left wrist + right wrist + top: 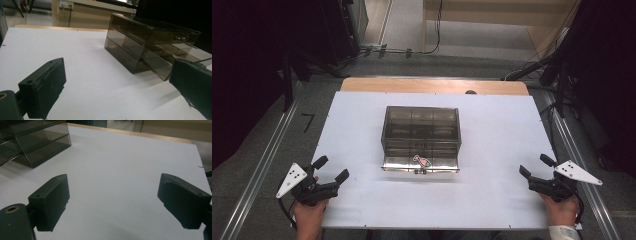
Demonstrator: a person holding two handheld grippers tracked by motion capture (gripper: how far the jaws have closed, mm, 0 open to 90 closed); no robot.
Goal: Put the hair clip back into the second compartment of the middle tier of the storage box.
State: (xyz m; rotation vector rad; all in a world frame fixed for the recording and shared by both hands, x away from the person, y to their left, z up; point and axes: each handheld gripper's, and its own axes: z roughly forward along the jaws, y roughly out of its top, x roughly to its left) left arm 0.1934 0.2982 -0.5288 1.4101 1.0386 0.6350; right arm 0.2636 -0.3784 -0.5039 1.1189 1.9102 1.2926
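Observation:
A smoky see-through drawer box point(421, 127) stands in the middle of the white table top point(497, 145). Its bottom drawer point(399, 163) is pulled out a little toward me, and a small pink and green thing point(422, 161) lies in it. My left gripper point(332, 168) rests near the table's front left corner, open and holding nothing. My right gripper point(534, 165) sits near the front right edge, open too, with bare table between its jaws. In the left gripper view the box point(150, 42) is ahead to the right of my left gripper point(117, 82). In the right gripper view the box point(30, 142) is at the far left of my right gripper point(112, 195).
A wooden strip point(432, 86) runs along the table's far edge. Metal rails point(267, 160) flank the table on the grey floor. Cables point(412, 51) and dark stands lie beyond the far edge. Bare white surface lies between the box and both grippers.

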